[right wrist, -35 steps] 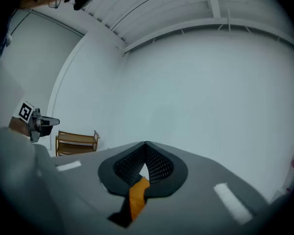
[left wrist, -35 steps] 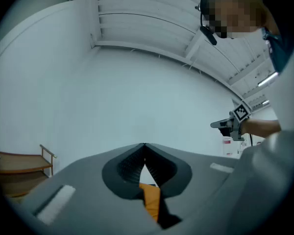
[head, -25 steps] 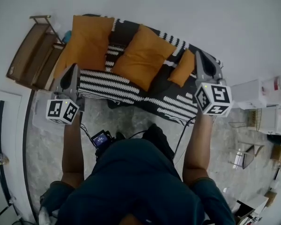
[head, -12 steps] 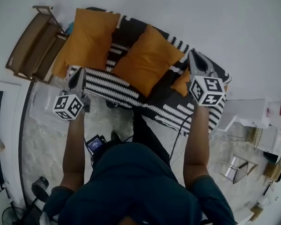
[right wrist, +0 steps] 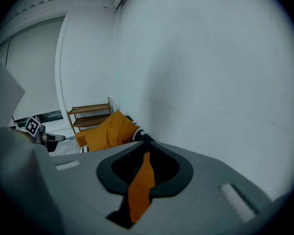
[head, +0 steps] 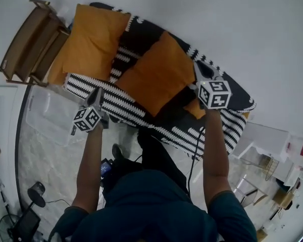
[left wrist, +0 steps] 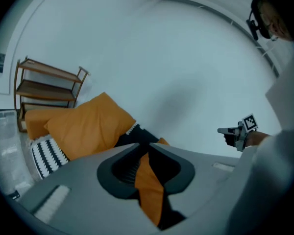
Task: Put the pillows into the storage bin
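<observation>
We stood at the front edge of the sofa (head: 141, 116), its cover black with white zigzag stripes, and held both grippers out over it. All three orange pillows lay on the sofa, none of them in the storage bin (head: 46, 114), which sat clear-walled on the floor by the sofa's left end, near the wooden shelf (head: 29, 43). The large pillow (head: 93, 42) leaned against the backrest at the left end. The middle pillow (head: 154, 74) leaned near the centre, and the small pillow (head: 194, 108) lay toward the right end, partly hidden under the gripper in our right hand. The left gripper (head: 97, 92) hung over the front edge of the seat, between the large pillow and the middle pillow, and as far as we could tell it touched neither. Its jaws had just been opening and stood only a narrow way apart, with nothing between them; the orange in the slit was a pillow lying beyond. The right gripper (head: 198, 65) pointed toward the backrest just beside the middle pillow's right corner, above the small pillow. Its jaws were all but together, with a thin sliver of orange fabric showing through from behind, and they gripped nothing. Each gripper's own view caught the other off to one side, against the white wall behind the sofa.
</observation>
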`<state>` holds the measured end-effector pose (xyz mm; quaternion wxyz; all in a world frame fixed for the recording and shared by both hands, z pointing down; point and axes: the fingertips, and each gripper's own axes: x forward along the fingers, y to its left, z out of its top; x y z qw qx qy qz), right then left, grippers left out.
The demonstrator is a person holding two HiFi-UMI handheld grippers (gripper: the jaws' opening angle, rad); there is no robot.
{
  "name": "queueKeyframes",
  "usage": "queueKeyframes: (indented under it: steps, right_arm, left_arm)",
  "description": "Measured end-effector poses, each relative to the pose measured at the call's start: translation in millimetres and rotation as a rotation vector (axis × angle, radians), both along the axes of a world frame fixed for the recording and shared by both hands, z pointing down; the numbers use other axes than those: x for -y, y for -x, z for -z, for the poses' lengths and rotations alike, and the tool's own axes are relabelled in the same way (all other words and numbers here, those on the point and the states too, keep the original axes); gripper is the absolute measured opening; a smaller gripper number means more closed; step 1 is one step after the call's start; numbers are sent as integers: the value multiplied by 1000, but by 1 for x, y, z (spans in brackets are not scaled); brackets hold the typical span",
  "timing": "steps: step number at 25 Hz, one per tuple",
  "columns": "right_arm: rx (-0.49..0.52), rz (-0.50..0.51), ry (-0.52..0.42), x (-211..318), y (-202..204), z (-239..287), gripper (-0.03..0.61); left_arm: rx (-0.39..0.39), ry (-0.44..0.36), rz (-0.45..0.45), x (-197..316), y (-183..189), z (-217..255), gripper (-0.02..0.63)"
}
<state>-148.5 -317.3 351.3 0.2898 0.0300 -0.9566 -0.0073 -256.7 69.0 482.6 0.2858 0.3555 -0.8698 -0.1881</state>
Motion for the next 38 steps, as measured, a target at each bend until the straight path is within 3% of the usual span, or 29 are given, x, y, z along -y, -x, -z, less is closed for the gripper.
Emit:
queueKeyframes:
  steps: [11,17,23,28,35,38]
  right_arm:
    - [-252,111,20,35,59,-152,183]
    - [-351,169,0,49,78,-217,224]
    - [-434,217,-36,60,87,-270,243]
    - [-488,264,-101,65,91,-308,250]
    - [-477,280,-151,65,97,-327,235]
    - [-472,285,-137,60,95,-325,110]
  left_arm:
    - [-374,16,172,29,-17,-211,143]
    - [-484,-39,214,56,-33,-282,241]
    - [-557,30,151,83,-56,-340,318]
    - [-642,35,124,116,-79,-374,357]
    - [-653,83,172,135,-80,-390,294]
    - [-654,132,155,138,-81,-380,174]
